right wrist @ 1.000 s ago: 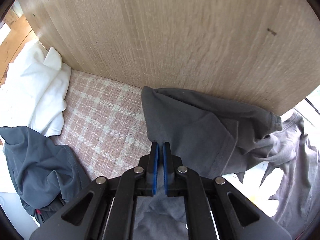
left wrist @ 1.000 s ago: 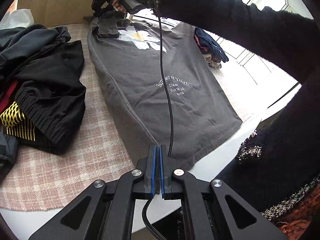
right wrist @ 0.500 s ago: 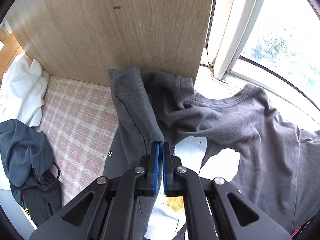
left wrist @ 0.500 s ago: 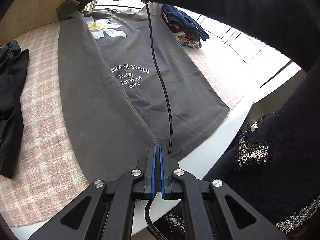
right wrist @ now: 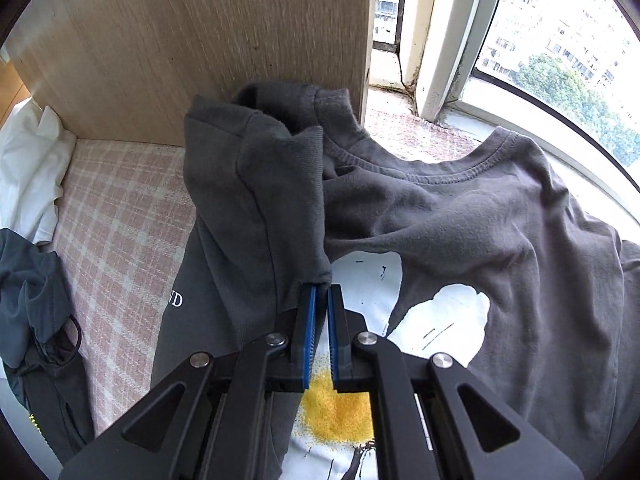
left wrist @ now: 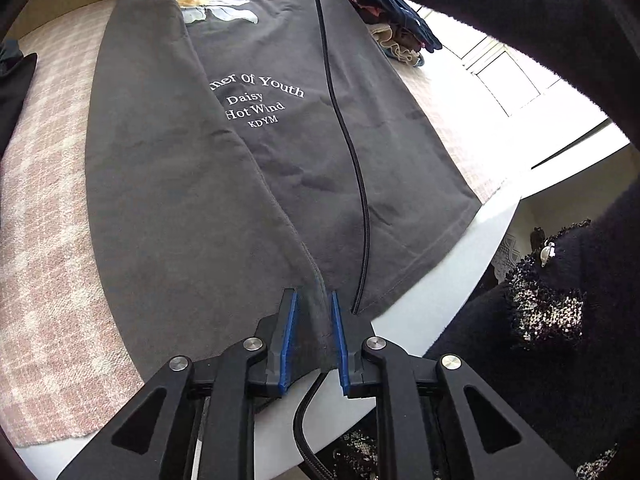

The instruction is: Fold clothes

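Black tongs (left wrist: 313, 300), blue pads (left wrist: 289, 332)

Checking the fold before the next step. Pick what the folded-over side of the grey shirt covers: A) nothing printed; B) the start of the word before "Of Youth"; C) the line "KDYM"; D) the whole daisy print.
B: the flap of the shirt hides the start of that word, while "KDYM" and most of the daisy show.
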The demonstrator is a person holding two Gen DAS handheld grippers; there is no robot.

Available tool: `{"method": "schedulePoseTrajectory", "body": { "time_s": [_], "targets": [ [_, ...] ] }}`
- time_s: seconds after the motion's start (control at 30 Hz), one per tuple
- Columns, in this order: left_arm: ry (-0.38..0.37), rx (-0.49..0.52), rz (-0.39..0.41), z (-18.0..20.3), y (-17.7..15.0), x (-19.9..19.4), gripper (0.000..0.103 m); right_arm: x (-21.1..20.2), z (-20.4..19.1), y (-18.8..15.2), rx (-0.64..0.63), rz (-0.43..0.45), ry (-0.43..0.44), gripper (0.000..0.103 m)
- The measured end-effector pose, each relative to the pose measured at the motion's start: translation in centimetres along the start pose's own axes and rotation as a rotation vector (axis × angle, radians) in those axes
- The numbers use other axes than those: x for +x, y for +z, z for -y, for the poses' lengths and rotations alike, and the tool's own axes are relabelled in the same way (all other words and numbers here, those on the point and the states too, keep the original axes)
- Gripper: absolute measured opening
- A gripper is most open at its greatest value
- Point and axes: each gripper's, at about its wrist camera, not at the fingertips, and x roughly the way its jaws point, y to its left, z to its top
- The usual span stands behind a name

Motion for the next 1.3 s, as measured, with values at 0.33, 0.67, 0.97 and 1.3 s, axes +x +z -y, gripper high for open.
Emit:
{"method": "schedulePoseTrajectory", "body": {
  "time_s": [0.33, 0.67, 0.97, 1.3],
  "targets": [
    [0.096, -0.11, 0.092, -2.1, -3.1, -6.6, 0.027, -11.6, -0.4, -7.0, -0.135, 0.127, 0.137, 0.01],
    [-0.028, 0.036, -0.038, -0.5, -1.1, 1.3, 0.027, -11.3, -5.3, -26.0, -0.255, 0.006, 0.339, 0.01],
    [-0.033, 0.056, -0.035, 0.5, -0.9, -0.4, 0.027, -9.2, -4.5, -28.8, -0.204, -0.058, 0.289, 0.01],
    [-0.083, 0.242, 0.049, 6.1, 4.4, -1.1, 0.035, -24.0, 18.1, -35.6, 0.239, 0.189, 0.083, 0.038]
  ]
}}
